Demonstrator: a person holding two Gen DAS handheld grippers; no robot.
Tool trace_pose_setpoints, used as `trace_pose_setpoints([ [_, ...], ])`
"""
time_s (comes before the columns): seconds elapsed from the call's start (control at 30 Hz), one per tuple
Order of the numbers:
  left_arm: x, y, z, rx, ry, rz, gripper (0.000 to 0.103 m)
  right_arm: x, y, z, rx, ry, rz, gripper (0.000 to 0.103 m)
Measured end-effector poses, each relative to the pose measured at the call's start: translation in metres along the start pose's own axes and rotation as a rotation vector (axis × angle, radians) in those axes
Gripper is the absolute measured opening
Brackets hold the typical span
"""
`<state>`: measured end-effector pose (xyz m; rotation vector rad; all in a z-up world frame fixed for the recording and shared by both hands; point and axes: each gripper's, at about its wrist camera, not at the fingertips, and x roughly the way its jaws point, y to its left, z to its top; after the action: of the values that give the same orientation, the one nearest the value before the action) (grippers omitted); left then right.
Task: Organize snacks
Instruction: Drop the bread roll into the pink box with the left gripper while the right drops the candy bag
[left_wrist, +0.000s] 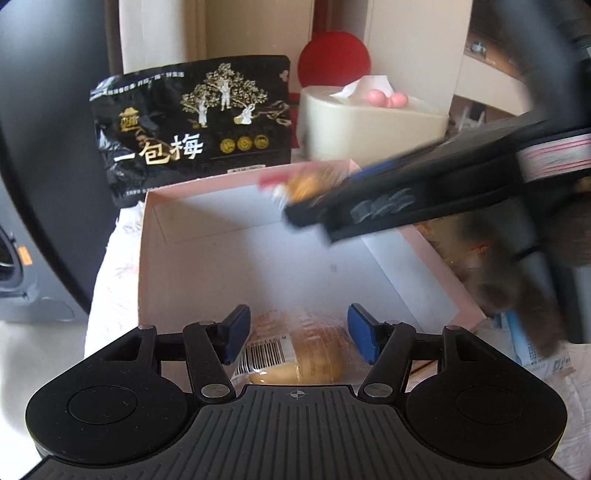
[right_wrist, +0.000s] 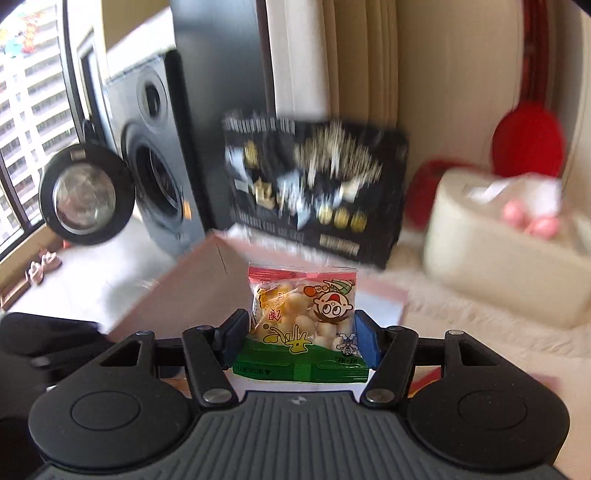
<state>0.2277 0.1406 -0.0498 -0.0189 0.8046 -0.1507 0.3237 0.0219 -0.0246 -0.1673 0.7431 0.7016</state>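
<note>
Right now the right gripper (right_wrist: 300, 334), pinching the biscuit-ball packet (right_wrist: 303, 325), needs to get well over the pink box (left_wrist: 458, 291) w/o clipping the rim before letting go, beside the wrapped bread (left_wrist: 295, 358) lying under the spread left gripper (left_wrist: 299, 332).

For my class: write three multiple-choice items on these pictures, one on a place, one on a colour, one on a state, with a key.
1. Where does the wrapped bread lie?
A. in the pink box
B. on the tissue box
C. on the floor

2. What colour is the large plum bag?
A. white
B. black
C. green

3. The right claw is
A. empty
B. gripping the small ball-snack packet
C. out of view

Key: 1 A, it rests on the box floor. 2 B, black with gold print. 3 B, both pads press its sides.
</note>
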Motion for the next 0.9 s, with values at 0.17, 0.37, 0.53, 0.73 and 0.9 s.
trace_pose_setpoints([
  [0.17, -0.001, 0.018, 0.003, -0.122, -0.091, 0.014, 0.061, 0.02, -0.006, -0.002, 0.019, 0.04, 0.064, 0.063],
  [0.37, -0.031, 0.027, 0.008, -0.261, -0.224, 0.01, 0.061, -0.046, -0.026, -0.012, -0.007, -0.114, 0.02, 0.077],
  [0.53, -0.057, -0.005, 0.001, -0.222, -0.243, -0.06, 0.061, -0.103, -0.058, -0.053, 0.022, -0.141, -0.132, 0.081],
  [0.73, -0.048, -0.066, -0.031, -0.155, -0.164, -0.16, 0.061, -0.129, -0.088, -0.133, 0.206, -0.068, -0.219, 0.082],
  [0.9, -0.027, -0.104, -0.059, -0.112, -0.064, -0.172, 0.061, -0.131, -0.079, -0.175, 0.24, -0.071, -0.25, 0.082],
])
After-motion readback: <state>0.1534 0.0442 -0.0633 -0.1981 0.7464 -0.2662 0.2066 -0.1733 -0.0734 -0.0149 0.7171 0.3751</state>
